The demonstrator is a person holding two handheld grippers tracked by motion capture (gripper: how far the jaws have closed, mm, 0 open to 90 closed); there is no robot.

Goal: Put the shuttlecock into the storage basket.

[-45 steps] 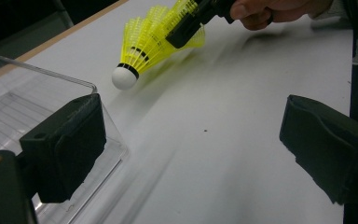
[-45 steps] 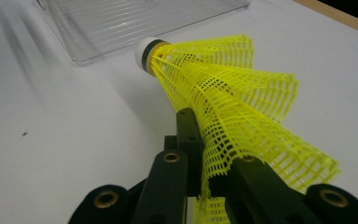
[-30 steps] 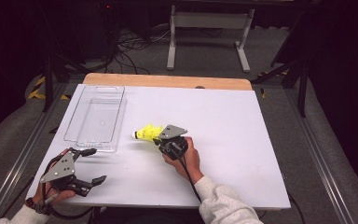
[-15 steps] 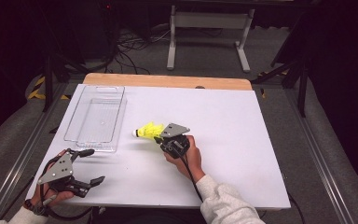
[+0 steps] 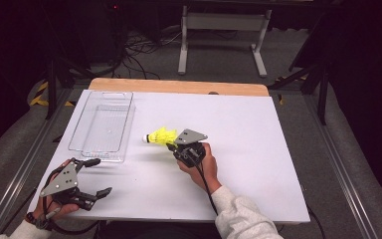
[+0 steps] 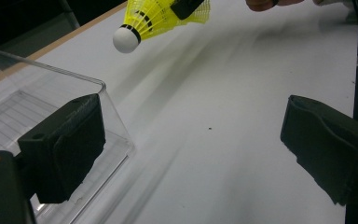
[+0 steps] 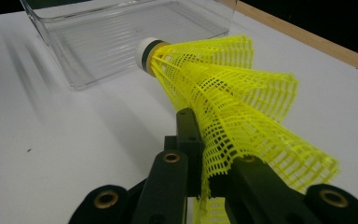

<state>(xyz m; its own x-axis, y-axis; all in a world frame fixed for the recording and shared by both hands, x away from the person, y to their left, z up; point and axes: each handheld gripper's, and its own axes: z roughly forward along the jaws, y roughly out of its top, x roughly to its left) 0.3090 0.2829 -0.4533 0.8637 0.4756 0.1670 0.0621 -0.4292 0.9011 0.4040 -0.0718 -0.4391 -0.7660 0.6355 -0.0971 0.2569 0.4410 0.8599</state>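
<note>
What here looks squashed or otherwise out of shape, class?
The yellow shuttlecock: the right gripper is shut on its mesh skirt, which is pinched flat and folded rather than a round cone. The clear tray looks undamaged.

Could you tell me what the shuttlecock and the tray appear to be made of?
The shuttlecock has a yellow skirt of moulded mesh, likely nylon or plastic; its white tip looks smooth, perhaps foam or cork. The tray looks like clear, glossy, rigid plastic: see-through, with ribbed floor.

Shuttlecock (image 5: 161,136) above table (image 5: 258,149) centre, right of tray (image 5: 102,127); left gripper (image 5: 82,186) near front-left corner
</note>
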